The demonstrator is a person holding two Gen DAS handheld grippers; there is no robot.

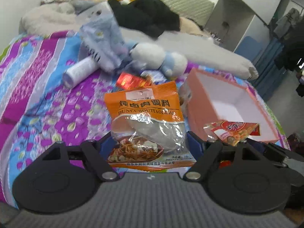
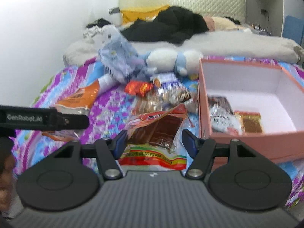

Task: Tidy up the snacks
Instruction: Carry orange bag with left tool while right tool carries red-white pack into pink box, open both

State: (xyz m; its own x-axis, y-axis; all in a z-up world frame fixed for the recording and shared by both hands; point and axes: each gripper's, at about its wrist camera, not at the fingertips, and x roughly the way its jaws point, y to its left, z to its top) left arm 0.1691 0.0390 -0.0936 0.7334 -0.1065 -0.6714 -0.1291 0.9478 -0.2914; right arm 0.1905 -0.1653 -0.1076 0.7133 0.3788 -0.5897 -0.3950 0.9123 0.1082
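An orange seasoning packet (image 1: 146,121) is held upright between the blue fingers (image 1: 105,144) of the left gripper (image 1: 149,142), clamped at its lower part, above the floral bedspread (image 1: 38,87). In the right wrist view the same packet (image 2: 79,102) is seen at far left, gripped by the left gripper (image 2: 76,121).

A red-brown snack pouch (image 2: 155,131) is grasped by the right gripper (image 2: 153,142); its fingers (image 2: 119,142) are pressed onto the pouch sides. In the left wrist view this pouch (image 1: 231,131) is seen at right, at the near edge of the pink box (image 1: 197,102).

The pink box (image 2: 247,138) is placed open on the bedspread, right of both grippers. Inside it, at its near-left corner, a dark wrapped snack (image 2: 220,112) and a brown-gold packet (image 2: 250,121) are lying side by side.

A loose pile of snacks (image 2: 167,93) is spread between the packet and the box, with a red foil wrapper (image 2: 138,88) at its far side. Farther back, a white and blue plush toy (image 1: 157,57), a pale blue bag (image 1: 106,36) and a white bottle (image 1: 79,70) lying on its side are seen. Black clothing (image 1: 148,17) is heaped near the headboard.
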